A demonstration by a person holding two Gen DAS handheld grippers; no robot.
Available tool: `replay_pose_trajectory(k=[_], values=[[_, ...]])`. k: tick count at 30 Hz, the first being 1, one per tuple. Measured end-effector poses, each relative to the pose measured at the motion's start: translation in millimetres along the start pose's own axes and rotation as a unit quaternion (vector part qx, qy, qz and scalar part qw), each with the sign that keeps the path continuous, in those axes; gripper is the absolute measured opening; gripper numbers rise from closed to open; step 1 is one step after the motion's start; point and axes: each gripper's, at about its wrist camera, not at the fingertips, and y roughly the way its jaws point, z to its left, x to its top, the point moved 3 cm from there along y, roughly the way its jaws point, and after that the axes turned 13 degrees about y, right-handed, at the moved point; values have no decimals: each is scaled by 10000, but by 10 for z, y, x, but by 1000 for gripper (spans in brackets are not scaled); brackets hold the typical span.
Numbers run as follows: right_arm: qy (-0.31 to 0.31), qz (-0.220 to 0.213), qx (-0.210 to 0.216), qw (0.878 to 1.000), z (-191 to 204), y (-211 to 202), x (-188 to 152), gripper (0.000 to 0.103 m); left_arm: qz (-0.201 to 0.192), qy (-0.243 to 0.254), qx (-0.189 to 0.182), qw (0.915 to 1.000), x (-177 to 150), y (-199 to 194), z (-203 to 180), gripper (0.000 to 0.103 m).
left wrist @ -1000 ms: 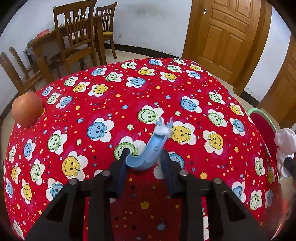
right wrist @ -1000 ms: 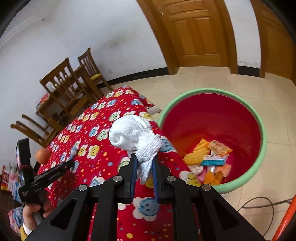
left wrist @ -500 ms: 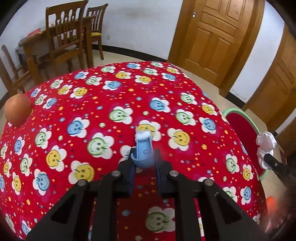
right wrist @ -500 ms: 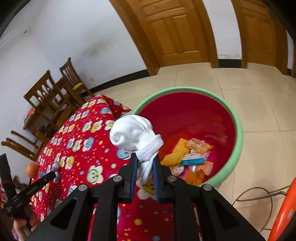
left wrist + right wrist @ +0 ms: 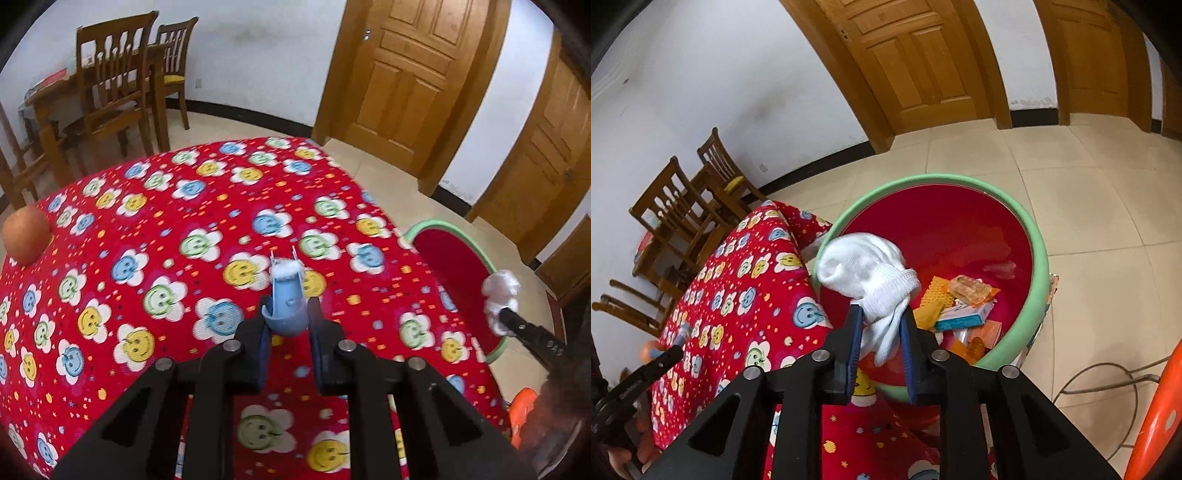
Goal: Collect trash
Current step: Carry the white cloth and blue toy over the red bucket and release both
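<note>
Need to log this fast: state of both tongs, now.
Left tongs: shut on the blue scoop.
Right tongs: opening, white sock between them over the bin.

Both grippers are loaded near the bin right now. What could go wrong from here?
1. The right gripper is opening with the white sock between its jaws, hanging over the near rim of the red bin; it may snag the rim or drop onto the tablecloth.
2. The left gripper pinches only the rounded end of the blue plastic piece, far from the bin over the table; it may slip out.
</note>
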Motion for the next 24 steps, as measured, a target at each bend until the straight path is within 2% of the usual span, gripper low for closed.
replay_pose_trajectory(k=[4, 20, 24], values=[[98, -59, 39, 9999, -60, -48, 38, 30, -69, 155, -120, 9998, 109, -14, -192, 17], [198, -493, -98, 9985, -380, -365, 183, 33, 35, 881, -606, 9943, 367, 268, -1080, 17], [290, -548, -149, 9980, -483, -421, 199, 43, 104, 1141, -697, 9910, 412, 414, -1334, 17]])
